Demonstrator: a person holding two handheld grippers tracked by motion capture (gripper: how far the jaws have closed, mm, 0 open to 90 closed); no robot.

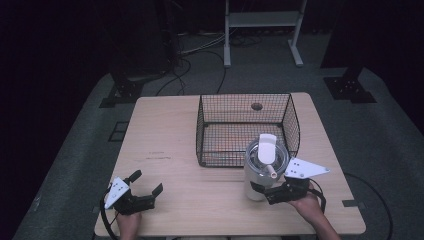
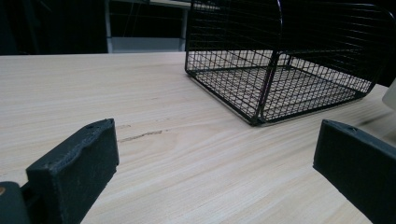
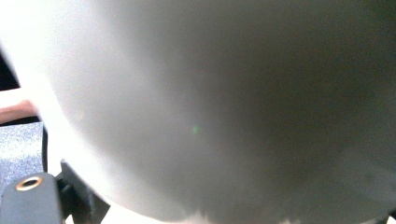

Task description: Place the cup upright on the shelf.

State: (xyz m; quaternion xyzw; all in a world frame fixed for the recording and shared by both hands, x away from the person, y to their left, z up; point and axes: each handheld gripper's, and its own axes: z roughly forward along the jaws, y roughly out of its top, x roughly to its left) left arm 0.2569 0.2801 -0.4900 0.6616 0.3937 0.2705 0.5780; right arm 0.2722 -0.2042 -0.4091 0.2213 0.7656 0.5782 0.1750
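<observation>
A white cylindrical canister [image 1: 256, 186] with an open top and a white crank handle [image 1: 267, 150] stands upright on the wooden table [image 1: 165, 135], just in front of a black wire basket [image 1: 245, 95]. My right gripper [image 1: 270, 192] grips its lower body from the right, shut on it. In the right gripper view the canister wall [image 3: 224, 102] sits very close, with one black finger [image 3: 32, 198] at the bottom left. My left gripper [image 1: 147, 182] rests low near the table's front left, open and holding nothing. Its two jaws stand wide apart around bare wood [image 2: 217, 154].
The wire basket [image 2: 280, 79] looks empty and stands at the table's back middle, over a round hole [image 1: 257, 106] in the tabletop. Beyond the table are cables [image 1: 200, 60], black stand bases [image 1: 350, 87] and a white frame [image 1: 262, 30] on the floor.
</observation>
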